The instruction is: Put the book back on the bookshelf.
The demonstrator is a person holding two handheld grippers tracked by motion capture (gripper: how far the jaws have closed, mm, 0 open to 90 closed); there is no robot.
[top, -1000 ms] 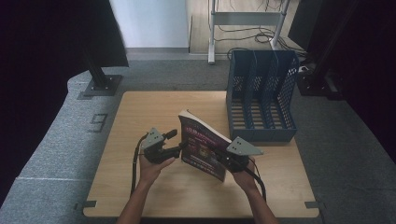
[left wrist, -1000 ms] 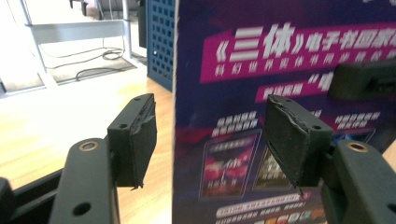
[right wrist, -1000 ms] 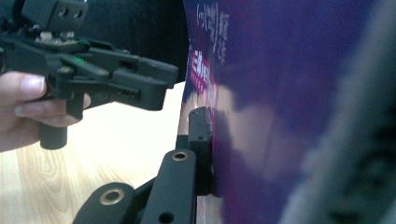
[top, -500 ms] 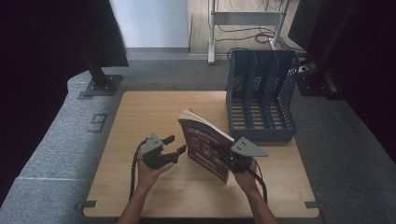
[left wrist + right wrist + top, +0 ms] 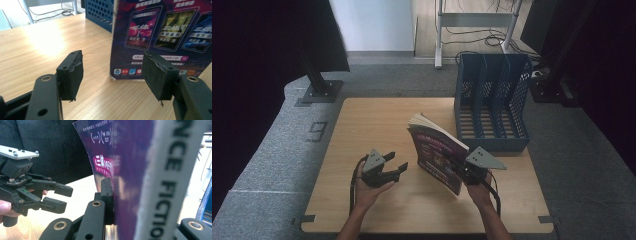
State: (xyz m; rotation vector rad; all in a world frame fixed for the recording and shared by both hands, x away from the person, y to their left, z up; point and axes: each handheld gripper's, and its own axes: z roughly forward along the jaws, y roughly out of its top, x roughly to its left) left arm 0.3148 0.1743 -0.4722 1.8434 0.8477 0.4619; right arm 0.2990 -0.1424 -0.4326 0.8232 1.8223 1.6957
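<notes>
A: Where's the book [image 5: 438, 150]?

B: Standing on edge on the table [image 5: 377, 120], clamped at its spine by the right gripper [image 5: 464, 172].

A: And the left gripper [image 5: 397, 169]?

B: Jaws wide, empty, book just ahead. It looks light, its soft cover floppy; grip near the spine.

Book [image 5: 140, 182] spine lettering cut off at both ends, blurred; its top edge cropped. Right gripper [image 5: 462, 172] fingertips hidden behind cover.
</notes>
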